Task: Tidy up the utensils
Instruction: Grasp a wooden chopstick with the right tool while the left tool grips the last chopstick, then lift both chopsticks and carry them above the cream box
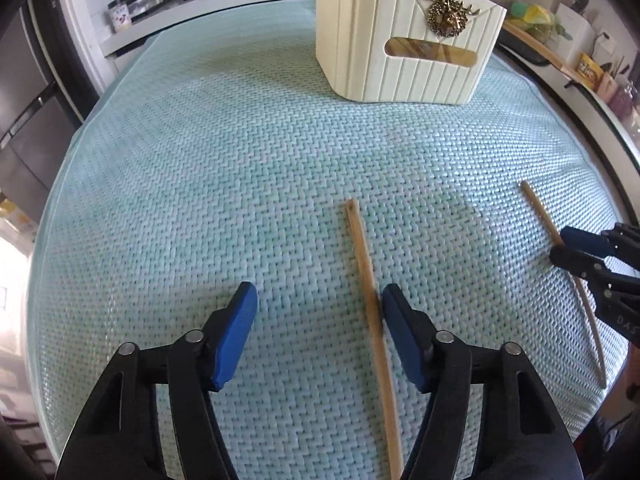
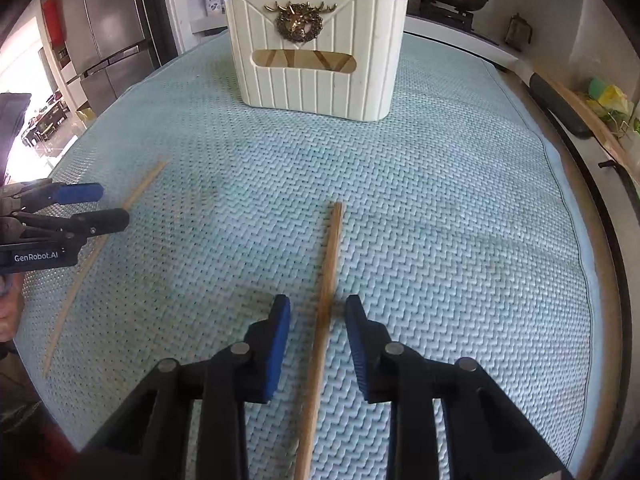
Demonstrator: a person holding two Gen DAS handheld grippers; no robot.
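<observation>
Chopsticks were the whole job here: two of them lay flat on the woven teal mat (image 2: 440,200), well apart from each other, with the cream holder (image 2: 316,52) standing upright at the far end and already showing a few sticks poking out the top. The left gripper (image 1: 319,300) had its jaws wide apart over the left chopstick (image 1: 366,268), but off-centre, the stick sitting right up against the right-hand pad (image 1: 396,320). The right gripper (image 2: 318,312) was also spread open, straddling the right chopstick (image 2: 328,272) pretty evenly. My worry was mostly the left side: closing from that lopsided spot would probably shove the stick sideways or roll it before the other pad got there. Both sticks were thin and flat on the mat, so pads closing too high would likely just skate over them. Also, grabbing near one end meant a long lever, so I'd guess it could droop or swivel on the way to the holder's narrow openings.
</observation>
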